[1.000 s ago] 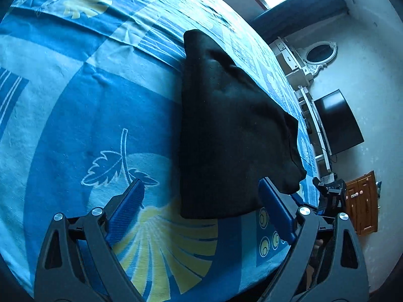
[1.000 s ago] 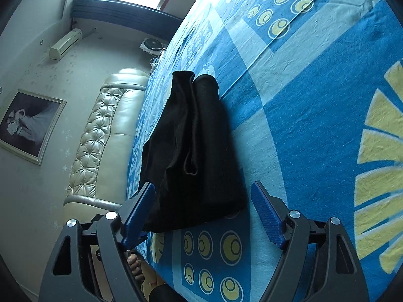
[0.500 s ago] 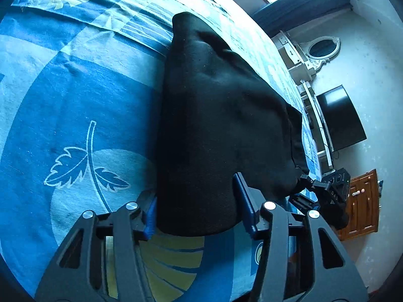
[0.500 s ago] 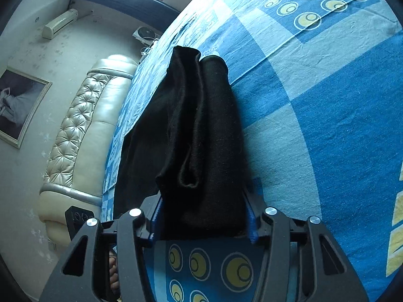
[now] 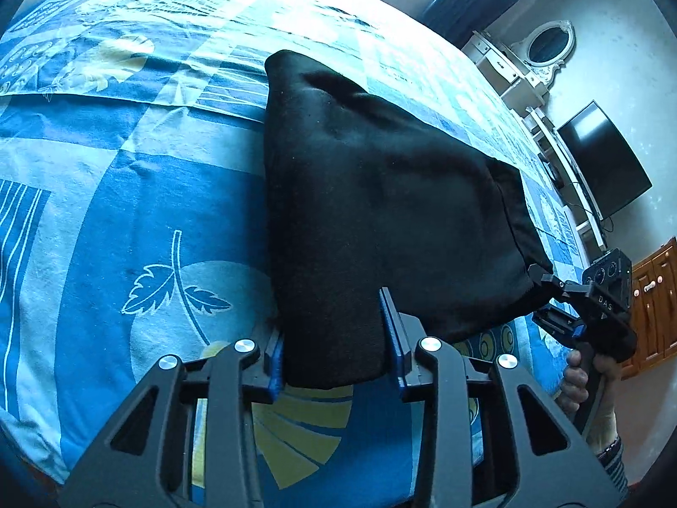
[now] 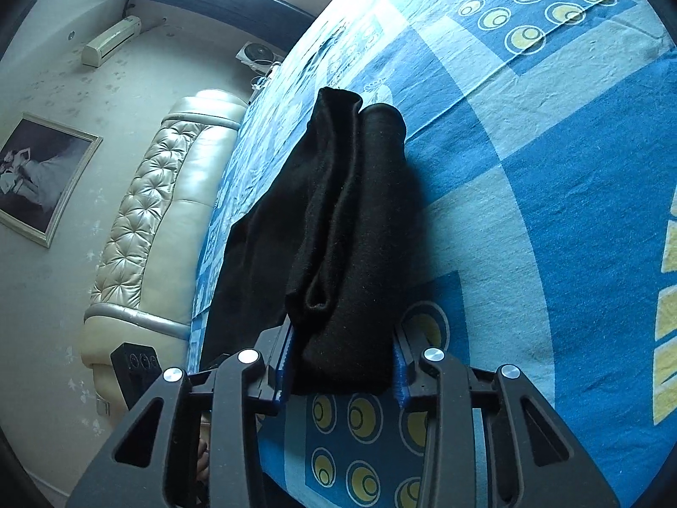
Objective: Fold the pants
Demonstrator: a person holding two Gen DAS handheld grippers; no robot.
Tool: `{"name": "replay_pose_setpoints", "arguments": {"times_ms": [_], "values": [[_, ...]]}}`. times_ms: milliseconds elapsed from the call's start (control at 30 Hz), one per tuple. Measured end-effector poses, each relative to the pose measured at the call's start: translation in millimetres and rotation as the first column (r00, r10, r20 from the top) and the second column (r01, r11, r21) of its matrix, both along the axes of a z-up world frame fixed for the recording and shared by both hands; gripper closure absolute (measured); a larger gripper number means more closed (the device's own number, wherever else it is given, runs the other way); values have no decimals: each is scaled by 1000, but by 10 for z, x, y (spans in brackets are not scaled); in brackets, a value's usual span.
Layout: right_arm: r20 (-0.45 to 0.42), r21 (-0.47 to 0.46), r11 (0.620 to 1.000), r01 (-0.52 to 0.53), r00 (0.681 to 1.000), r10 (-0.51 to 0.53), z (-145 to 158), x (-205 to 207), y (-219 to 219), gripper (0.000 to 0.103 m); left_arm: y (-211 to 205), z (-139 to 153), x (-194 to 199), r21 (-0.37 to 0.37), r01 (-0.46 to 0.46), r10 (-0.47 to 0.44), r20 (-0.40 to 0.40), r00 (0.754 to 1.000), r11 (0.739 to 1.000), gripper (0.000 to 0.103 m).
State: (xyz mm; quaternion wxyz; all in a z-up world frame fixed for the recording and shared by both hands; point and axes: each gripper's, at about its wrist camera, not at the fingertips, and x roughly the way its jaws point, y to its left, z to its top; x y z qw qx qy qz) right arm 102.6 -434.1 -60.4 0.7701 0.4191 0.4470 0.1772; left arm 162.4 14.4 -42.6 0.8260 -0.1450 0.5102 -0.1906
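Left wrist view shows the left gripper (image 5: 334,349) clenched on a near corner of the black pants (image 5: 381,211) lying on the bed (image 5: 105,211); the right gripper (image 6: 340,360) pinches the other corner. Both should probably lift evenly, keeping the edge taut.

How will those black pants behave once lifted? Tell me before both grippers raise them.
The black pants are probably floppy: the span between the left gripper and right gripper already drapes in soft folds. Stacked layers look bulky, so they may sag and slip apart. Fuzzy fabric likely grips well.
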Motion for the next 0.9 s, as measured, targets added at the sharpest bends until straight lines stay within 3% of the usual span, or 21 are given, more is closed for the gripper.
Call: {"name": "replay_pose_setpoints", "arguments": {"times_ms": [600, 767, 800, 900], "values": [[-7, 19, 1000, -24, 1000, 24, -69, -218, 76, 67, 81, -6, -201, 31, 11, -11, -2, 1000, 999, 67], [-27, 54, 999, 5, 1000, -4, -168, -238, 32, 49, 152, -66, -161, -6, 5, -5, -2, 1000, 1000, 55], [-25, 68, 998, 8, 1000, -7, -180, -251, 23, 43, 178, -80, -152, -16, -4, 4, -2, 1000, 1000, 50], [-10, 77, 997, 12, 1000, -11, -169, -280, 18, 38, 197, -88, -176, -16, -15, 15, 15, 1000, 1000, 35]]}}
